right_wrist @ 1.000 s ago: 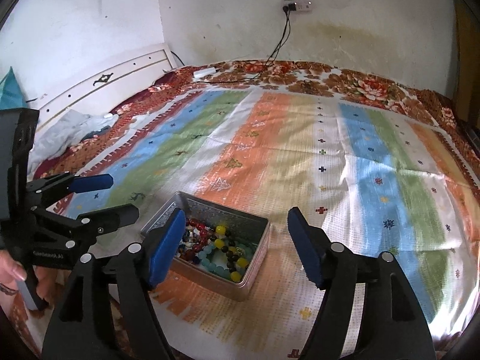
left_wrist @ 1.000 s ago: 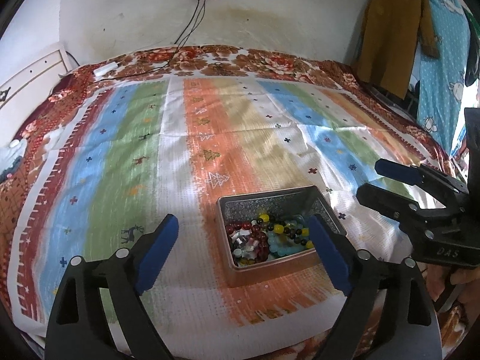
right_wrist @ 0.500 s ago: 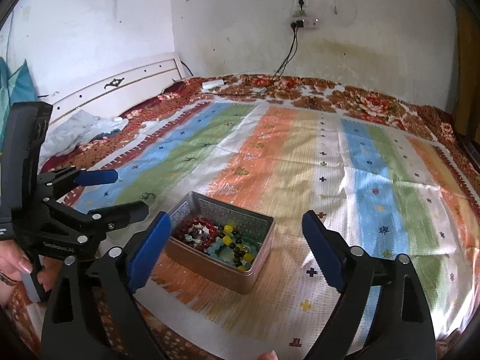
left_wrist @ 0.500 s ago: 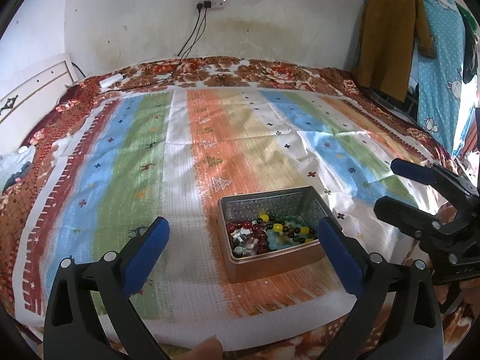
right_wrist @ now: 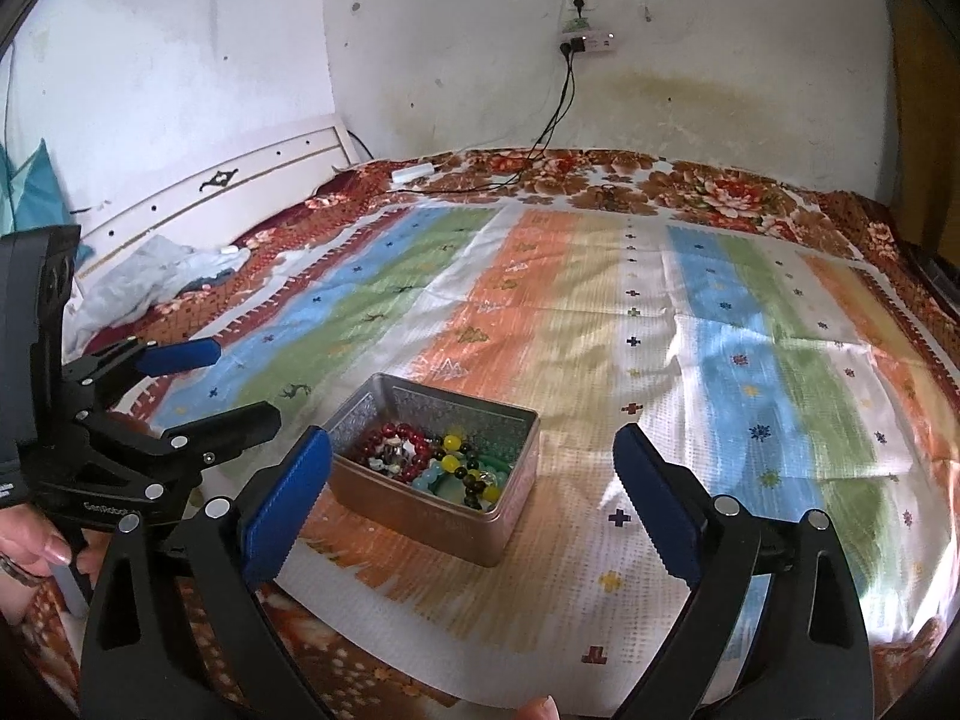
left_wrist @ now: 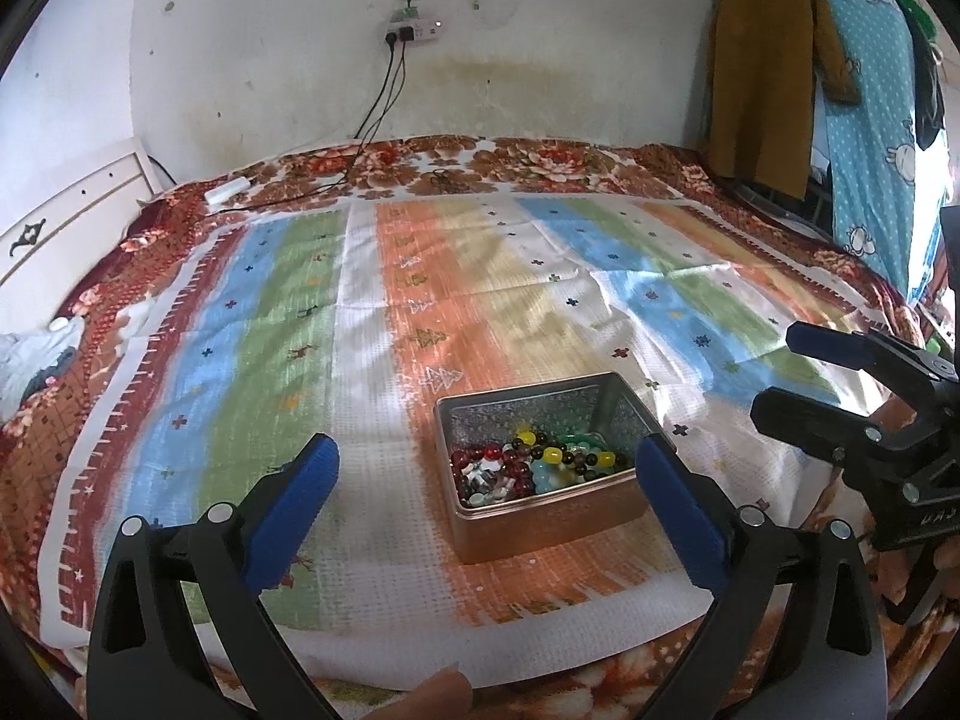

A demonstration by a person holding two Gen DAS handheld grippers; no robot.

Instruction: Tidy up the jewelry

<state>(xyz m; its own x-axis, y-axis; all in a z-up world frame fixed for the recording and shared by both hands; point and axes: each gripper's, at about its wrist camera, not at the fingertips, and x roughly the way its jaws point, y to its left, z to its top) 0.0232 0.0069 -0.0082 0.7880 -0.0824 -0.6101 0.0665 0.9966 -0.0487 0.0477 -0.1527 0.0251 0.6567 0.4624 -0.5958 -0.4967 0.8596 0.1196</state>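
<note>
A copper-coloured metal tin [left_wrist: 543, 525] sits on the striped cloth [left_wrist: 372, 312] near the bed's front edge. It holds several bead bracelets [left_wrist: 528, 468] in red, yellow, teal and dark colours. My left gripper [left_wrist: 486, 501] is open and empty, held back from the tin and above the cloth. My right gripper [right_wrist: 471, 501] is open and empty, also back from the tin [right_wrist: 444, 519], whose beads [right_wrist: 438, 459] show in its view. Each gripper shows in the other's view: the right one [left_wrist: 798, 372] at the right, the left one [right_wrist: 240, 381] at the left.
The striped cloth [right_wrist: 660, 324] lies on a floral bedsheet [left_wrist: 528, 159]. A white headboard [right_wrist: 210, 198] stands at the left. A wall socket with cables [left_wrist: 408, 30] hangs behind the bed. Clothes [left_wrist: 774, 60] hang at the far right. A white charger [left_wrist: 227, 189] lies at the far edge.
Both grippers have pulled back and up from the tin, which now looks smaller and farther. Both stayed open. The tin has not moved.
</note>
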